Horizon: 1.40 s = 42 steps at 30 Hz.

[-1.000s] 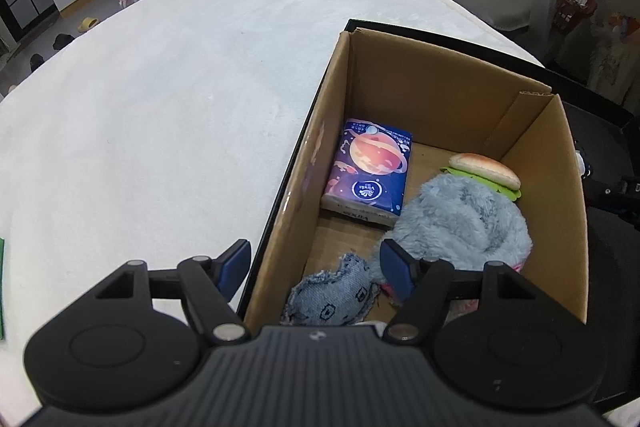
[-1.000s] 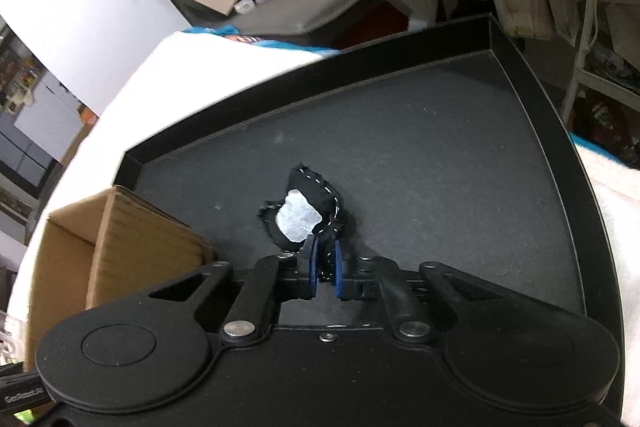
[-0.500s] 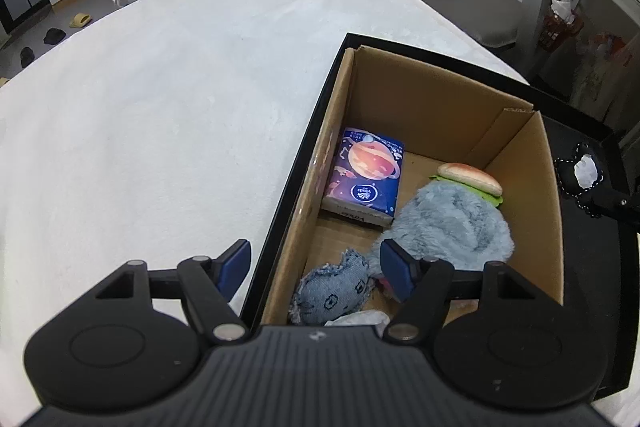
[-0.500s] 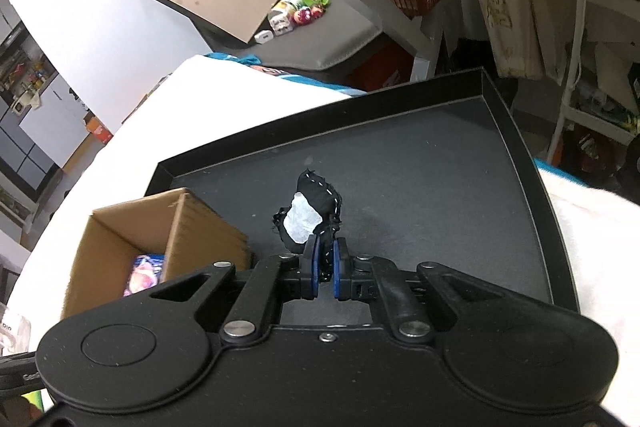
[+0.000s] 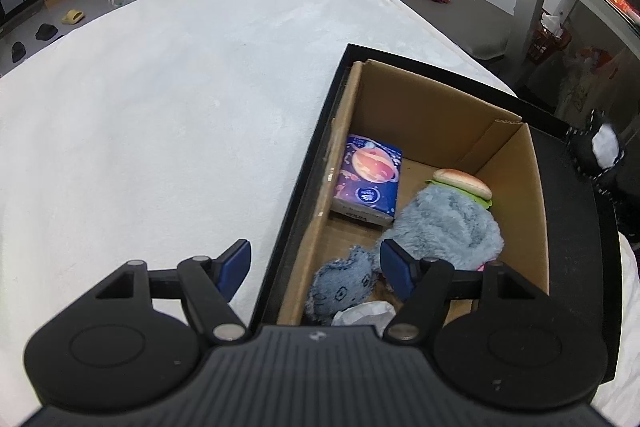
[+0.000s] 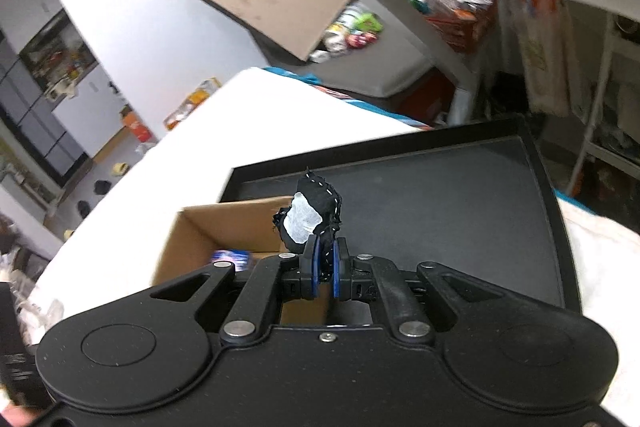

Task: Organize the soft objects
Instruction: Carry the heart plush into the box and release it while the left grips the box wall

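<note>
Right tool clamps black pouch above cardboard box; left tool gapes empty

My right tongs have blue pads and pinch a black pouch with white dashed stitching and a white patch. The brown box holds a purple planet-print pack and grey-blue plush.

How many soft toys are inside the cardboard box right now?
3: a denim toy in the box's near end, a fluffy blue plush beside it, and a burger toy behind that. More may hide underneath.
</note>
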{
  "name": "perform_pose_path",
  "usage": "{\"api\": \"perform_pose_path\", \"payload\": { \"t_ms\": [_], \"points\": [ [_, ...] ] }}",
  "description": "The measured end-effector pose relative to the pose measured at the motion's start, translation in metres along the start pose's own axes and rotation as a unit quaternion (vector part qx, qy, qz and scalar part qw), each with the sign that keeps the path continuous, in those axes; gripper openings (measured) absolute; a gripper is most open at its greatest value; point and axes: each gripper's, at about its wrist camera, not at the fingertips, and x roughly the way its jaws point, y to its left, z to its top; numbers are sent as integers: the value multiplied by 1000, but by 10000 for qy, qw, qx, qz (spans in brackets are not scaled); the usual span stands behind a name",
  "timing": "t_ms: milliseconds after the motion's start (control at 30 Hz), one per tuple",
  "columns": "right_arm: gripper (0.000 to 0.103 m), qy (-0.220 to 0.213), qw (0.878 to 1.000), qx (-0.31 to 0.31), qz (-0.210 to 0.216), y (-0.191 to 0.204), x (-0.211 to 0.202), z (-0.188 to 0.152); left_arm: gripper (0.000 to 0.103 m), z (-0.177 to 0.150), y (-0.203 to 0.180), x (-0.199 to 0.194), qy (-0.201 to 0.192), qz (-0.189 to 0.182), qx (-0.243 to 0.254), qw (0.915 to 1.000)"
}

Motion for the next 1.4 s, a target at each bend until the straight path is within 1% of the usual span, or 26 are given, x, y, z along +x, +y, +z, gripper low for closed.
{"api": "perform_pose_path", "payload": {
  "t_ms": [167,233,333,633,767,833,900,933,1000,1033,1100,1167,1267,1400],
  "points": [
    [7,-7,9997,-188,145,21,-9,1,70,0,6,-2,11,-73,2,10000],
    [7,12,9995,-292,123,27,-10,0,70,-1,7,-2,16,-123,36,9999],
    [7,92,9993,-338,137,32,-9,-3,70,-2,8,-3,15,-213,74,9997],
    [7,362,9981,-456,178,45,-7,-19,69,-10,14,-3,2,-296,128,9995],
    [7,486,9972,-526,204,50,-6,-27,65,-12,18,2,54,-338,100,9994],
    [7,548,9967,-564,220,52,-5,-31,62,-14,20,3,46,-348,87,9993],
    [7,598,9962,-595,236,55,-5,-34,54,-16,21,4,30,-366,72,9993],
    [7,622,9959,-610,243,55,-5,-36,51,-16,22,6,35,-380,60,9993],
    [7,675,9953,-648,264,57,-6,-38,38,-17,22,7,39,-400,40,9992],
    [7,690,9950,-665,272,58,-6,-39,34,-18,22,7,24,-410,46,9991],
    [7,727,9944,-711,286,59,-6,-41,23,-19,22,7,0,-453,45,9990],
    [7,782,9938,-744,251,58,-4,-44,17,-19,23,7,-16,-504,14,9987],
    [7,880,9933,-709,225,56,-1,-47,14,-20,23,7,-61,-516,14,9986],
    [7,984,9923,-710,237,54,2,-52,14,-21,23,8,-102,-495,0,9987]
  ]
}}
